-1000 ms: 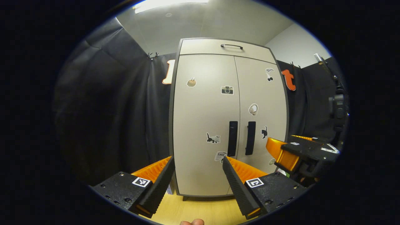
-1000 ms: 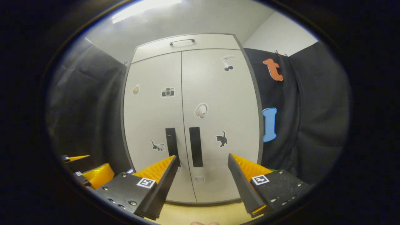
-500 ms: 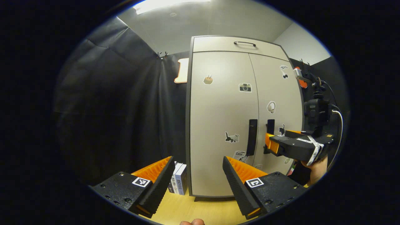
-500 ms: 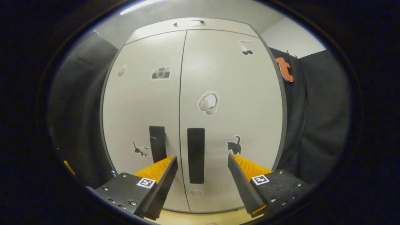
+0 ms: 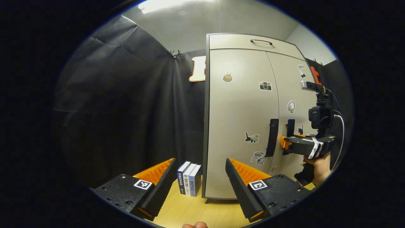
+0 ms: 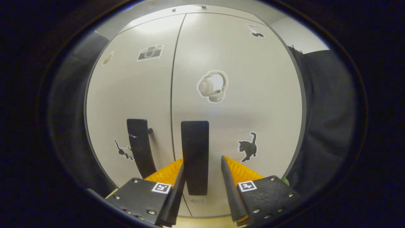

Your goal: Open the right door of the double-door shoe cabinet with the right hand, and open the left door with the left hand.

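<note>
- The right claw (image 6: 201, 177) sits with its fingers apart on either side of the right door handle (image 6: 195, 155), a dark upright bar. The left finger looks to be at the bar's edge and the right finger stands clear, so the handle lies between them, not pinched.
- In the left gripper view the same right claw (image 5: 284, 144) is at the right, up against the cabinet front, and a hand (image 5: 318, 167) grips its body from below.
- The left claw (image 5: 201, 177) is spread wide with nothing between its fingers. It hangs well apart from the cabinet, pointing at the cabinet's left edge.
- The left door handle (image 6: 140, 150) is a second dark bar just left of the centre seam, untouched.
- The right door (image 6: 240, 104) and the left door (image 6: 133, 95) both lie flush and closed. They belong to a pale shoe cabinet (image 5: 234, 44) with a dark frame, and a small drawer pull (image 5: 261, 41) sits on the top panel.
- Stickers dot the doors: headphones (image 6: 212, 86), a black cat (image 6: 247, 147), a camera (image 6: 150, 52) and a second cat (image 5: 252, 137).
- Three upright books (image 5: 189, 179) stand just left of the cabinet's foot, between the left claw's fingers in its view. They are beside the cabinet, not in front of the doors.
- The cabinet and books stand on a light wooden floor (image 5: 196, 212).
- Black cloth (image 5: 120, 104) walls the booth on the left and behind, with a grey ceiling and a bright light panel (image 5: 164, 4) above.
</note>
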Available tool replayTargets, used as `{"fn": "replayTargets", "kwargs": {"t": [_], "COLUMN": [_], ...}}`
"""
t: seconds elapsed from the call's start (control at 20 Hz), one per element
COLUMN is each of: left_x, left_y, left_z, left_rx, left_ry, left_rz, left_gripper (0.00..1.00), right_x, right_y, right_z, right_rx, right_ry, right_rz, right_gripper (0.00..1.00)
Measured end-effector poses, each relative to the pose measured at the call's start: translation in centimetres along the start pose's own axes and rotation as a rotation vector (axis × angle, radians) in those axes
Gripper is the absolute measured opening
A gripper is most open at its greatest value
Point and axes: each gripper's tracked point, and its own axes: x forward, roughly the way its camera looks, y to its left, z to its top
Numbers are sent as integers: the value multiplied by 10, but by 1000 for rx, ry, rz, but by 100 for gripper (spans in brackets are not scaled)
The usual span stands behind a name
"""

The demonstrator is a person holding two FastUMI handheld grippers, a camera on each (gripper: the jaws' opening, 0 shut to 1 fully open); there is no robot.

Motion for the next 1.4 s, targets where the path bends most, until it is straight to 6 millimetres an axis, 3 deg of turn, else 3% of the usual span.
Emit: {"fn": "replayTargets", "kwargs": {"t": [0.05, 0.1, 0.15, 0.2, 0.35, 0.45, 0.5, 0.95, 1.4], "left_x": [0, 0, -1, -2, -6, -10, -13, -42, -64], "left_y": [1, 2, 3, 3, 6, 8, 8, 16, 4], "left_z": [-1, -1, -3, -3, -6, -6, -6, -9, -10], "left_rx": [0, -1, -3, -8, -19, -22, -23, -43, -36], "left_ry": [1, 5, 8, 12, 21, 21, 22, 30, 35], "left_rz": [3, 5, 6, 7, 10, 15, 16, 27, -1], "left_gripper": [95, 95, 95, 95, 95, 95, 95, 95, 95], "right_x": [-1, 15, 1, -3, 0, 1, -1, -21, -38], "right_y": [1, 2, 3, 7, 9, 8, 9, 5, -3], "right_z": [1, -2, 0, 0, 0, -2, -1, 1, 2], "right_rx": [-10, -14, -28, -37, -40, -9, 5, 1, 0], "right_ry": [-5, -9, -14, -18, -33, -26, -18, -4, 18], "right_rz": [5, 1, -5, 3, 1, 6, 10, 92, 243], "right_gripper": [62, 62, 52, 52, 28, 28, 18, 18, 18]}}
